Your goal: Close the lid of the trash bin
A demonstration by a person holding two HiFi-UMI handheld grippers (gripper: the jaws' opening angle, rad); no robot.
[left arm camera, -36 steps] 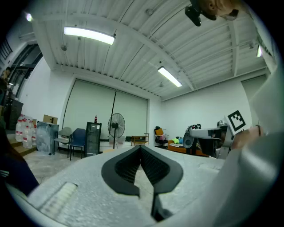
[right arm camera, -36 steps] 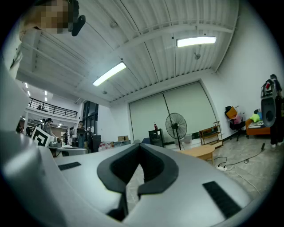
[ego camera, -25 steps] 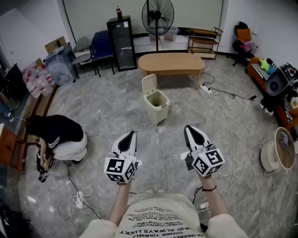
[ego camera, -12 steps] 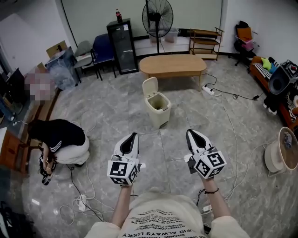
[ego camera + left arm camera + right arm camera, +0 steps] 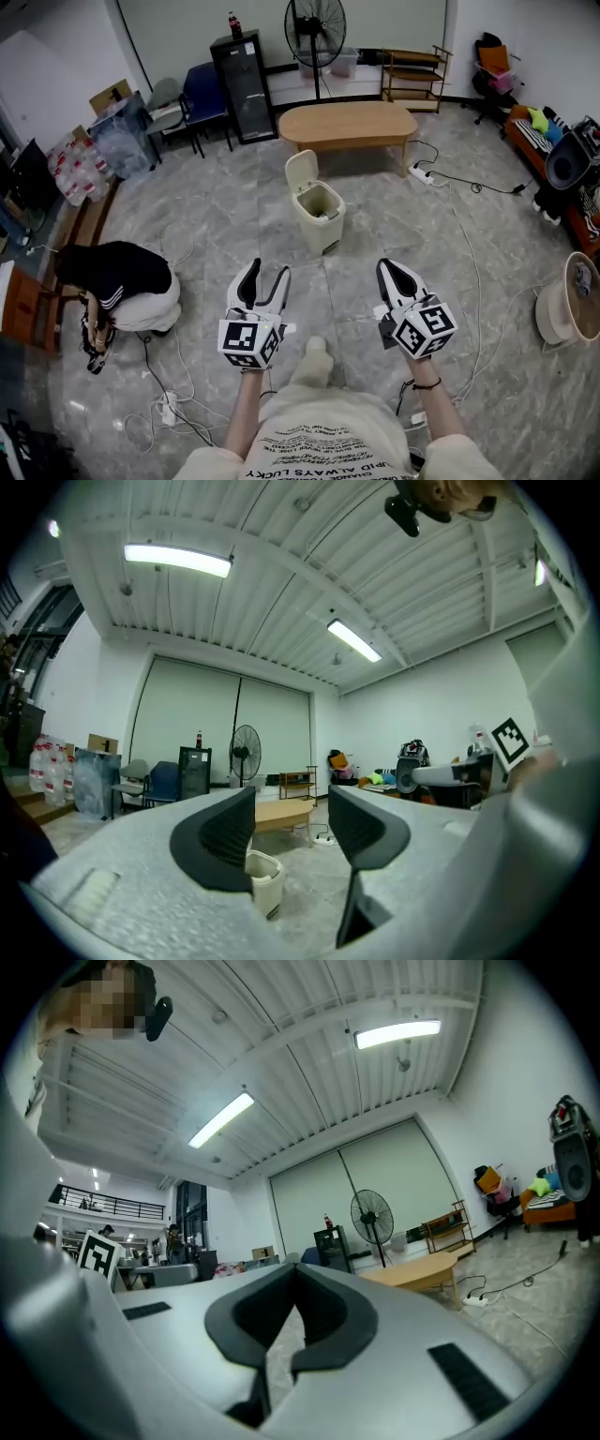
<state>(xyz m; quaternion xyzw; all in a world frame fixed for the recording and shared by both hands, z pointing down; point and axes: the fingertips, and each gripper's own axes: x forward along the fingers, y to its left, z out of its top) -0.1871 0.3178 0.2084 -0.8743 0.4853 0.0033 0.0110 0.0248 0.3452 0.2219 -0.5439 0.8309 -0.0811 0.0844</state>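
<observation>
The trash bin (image 5: 321,217) sits out on the floor, just this side of the low wooden table (image 5: 347,122). Its lid (image 5: 301,172) is flipped up, so it's not closed yet. The left gripper (image 5: 267,273) has its jaws opening up with nothing between them, and the right gripper (image 5: 387,266) is pinched closed and empty. Both are held level, well short of the bin and pointing roughly its way.
</observation>
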